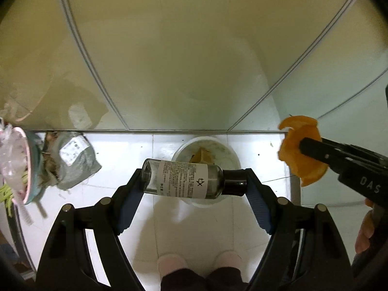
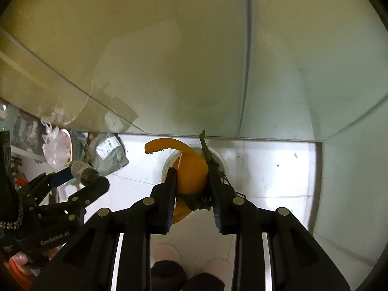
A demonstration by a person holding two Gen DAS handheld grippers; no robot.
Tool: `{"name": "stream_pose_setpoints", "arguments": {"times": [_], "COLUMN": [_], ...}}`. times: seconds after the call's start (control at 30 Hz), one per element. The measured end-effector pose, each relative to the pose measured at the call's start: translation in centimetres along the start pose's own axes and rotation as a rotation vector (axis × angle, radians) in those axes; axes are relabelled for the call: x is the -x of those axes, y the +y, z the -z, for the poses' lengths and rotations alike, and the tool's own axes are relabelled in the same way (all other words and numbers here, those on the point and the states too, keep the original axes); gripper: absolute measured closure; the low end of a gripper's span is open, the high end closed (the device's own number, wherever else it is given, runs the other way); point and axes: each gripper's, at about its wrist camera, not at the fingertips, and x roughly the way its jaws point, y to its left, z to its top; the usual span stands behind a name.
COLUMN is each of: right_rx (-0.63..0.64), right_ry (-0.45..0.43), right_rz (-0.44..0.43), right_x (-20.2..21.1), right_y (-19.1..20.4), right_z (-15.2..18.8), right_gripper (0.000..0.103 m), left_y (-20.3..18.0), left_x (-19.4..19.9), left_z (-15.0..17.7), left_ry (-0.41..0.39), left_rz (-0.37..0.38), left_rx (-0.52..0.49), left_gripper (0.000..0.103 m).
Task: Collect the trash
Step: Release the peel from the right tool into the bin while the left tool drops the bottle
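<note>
Left-wrist view, near to far. The left gripper (image 1: 194,181) has its jaws clamped on a small clear bottle (image 1: 181,178), held end to end with the long axis running left to right across the centre of the frame, dark cap to the right. Directly beyond and below the bottle stands a white bucket (image 1: 228,152) on the tiled floor (image 1: 126,150). At right of frame, the right gripper (image 2: 191,177) pinches an orange peel (image 1: 300,152) beside the bucket; in its own view the peel hangs centred over the opening. Both loads appear poised for release downward. Further trash (image 1: 72,160) lies at left.
</note>
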Motion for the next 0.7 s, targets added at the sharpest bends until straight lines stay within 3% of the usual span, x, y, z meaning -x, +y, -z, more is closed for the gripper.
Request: {"name": "stream_pose_setpoints", "arguments": {"times": [0.3, 0.37, 0.7], "right_rx": [0.032, 0.03, 0.029], "right_ry": [0.0, -0.01, -0.076], "right_rz": [-0.032, -0.032, 0.014], "right_x": [-5.5, -5.9, -4.1], "right_y": [-1.2, -1.6, -3.5], "right_z": [1.4, 1.6, 1.8], "right_gripper": [0.07, 0.063, 0.061], "left_y": [-0.8, -1.0, -2.7], "left_x": [-8.2, -9.1, -12.4], "left_z": [2.1, 2.5, 2.6], "left_ry": [-0.006, -0.015, 0.039], "left_rz": [0.037, 0.043, 0.153], "left_rx": [-0.06, -0.076, -0.119], "left_gripper": [0.024, 0.024, 0.023]}}
